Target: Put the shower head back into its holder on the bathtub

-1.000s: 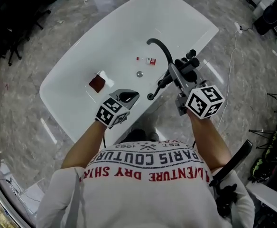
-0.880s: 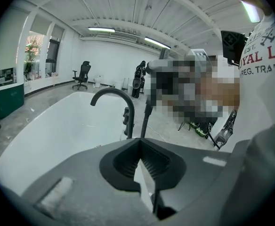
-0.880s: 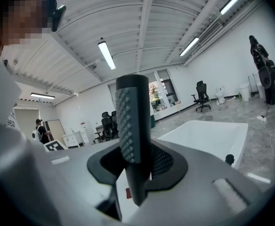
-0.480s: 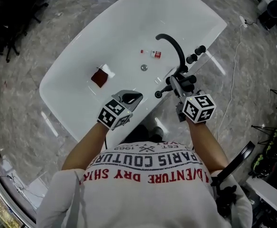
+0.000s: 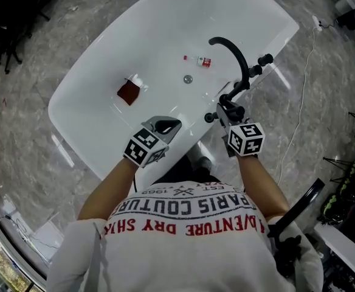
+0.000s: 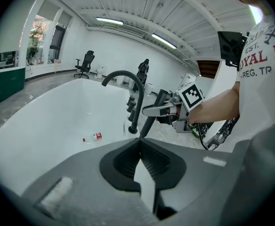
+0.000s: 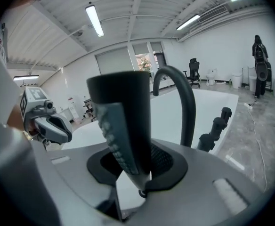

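My right gripper (image 5: 230,111) is shut on the black shower head (image 5: 211,117), just on the near side of the black arched faucet (image 5: 231,48) at the rim of the white bathtub (image 5: 92,132). In the right gripper view the shower head (image 7: 122,126) stands upright between the pads, hiding much of what lies ahead. Two black knobs (image 7: 216,126) stand to the right of the faucet (image 7: 184,102). The holder I cannot make out. My left gripper (image 5: 163,126) hangs shut and empty over the tub's near rim, and its jaws (image 6: 138,145) meet with nothing in them.
Inside the tub lie a dark red object (image 5: 127,92), a small bottle with a red label (image 5: 199,60) and the drain (image 5: 188,78). A cable (image 5: 296,96) runs over the marble floor right of the tub. Office chairs (image 6: 83,64) stand far off.
My right gripper has sunk with the shower head towards the tub rim beside the faucet. The left gripper has dropped a little. Both jaws stand as before.
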Available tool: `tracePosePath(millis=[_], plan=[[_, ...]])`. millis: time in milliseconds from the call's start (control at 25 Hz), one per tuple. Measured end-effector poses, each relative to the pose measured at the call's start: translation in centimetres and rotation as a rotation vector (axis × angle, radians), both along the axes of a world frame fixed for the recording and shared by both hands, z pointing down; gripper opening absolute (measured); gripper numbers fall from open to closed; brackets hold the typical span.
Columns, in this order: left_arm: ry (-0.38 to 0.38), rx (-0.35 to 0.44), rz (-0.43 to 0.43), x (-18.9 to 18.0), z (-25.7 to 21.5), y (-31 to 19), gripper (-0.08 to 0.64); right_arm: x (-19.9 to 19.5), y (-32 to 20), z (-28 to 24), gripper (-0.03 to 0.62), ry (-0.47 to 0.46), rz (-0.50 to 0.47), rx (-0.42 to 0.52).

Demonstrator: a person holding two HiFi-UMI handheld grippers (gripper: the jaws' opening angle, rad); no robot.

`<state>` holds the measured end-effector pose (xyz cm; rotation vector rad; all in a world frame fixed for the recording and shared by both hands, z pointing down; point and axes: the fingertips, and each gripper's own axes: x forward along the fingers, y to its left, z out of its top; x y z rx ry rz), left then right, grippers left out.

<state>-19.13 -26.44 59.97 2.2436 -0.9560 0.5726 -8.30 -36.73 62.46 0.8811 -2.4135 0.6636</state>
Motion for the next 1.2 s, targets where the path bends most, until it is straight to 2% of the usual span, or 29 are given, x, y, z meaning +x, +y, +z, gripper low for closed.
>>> tracePosePath(millis=[720, 1000, 1200], plan=[[0.016, 0.003, -0.004, -0.8, 1.9, -0.1, 0.005, -1.2, 2.5, 7.1, 0.110, 0.160, -0.094, -0.037], [0.008, -0.020, -0.015, -1.4, 2.7, 0.7, 0.005, -2.3, 2.8, 7.9, 0.110, 0.187, -0.139, 0.010], [0.021, -0.007, -0.027, -1.6, 2.8, 1.1, 0.005, -2.6, 3.2, 7.9, 0.128, 0.153, -0.123, -0.016]])
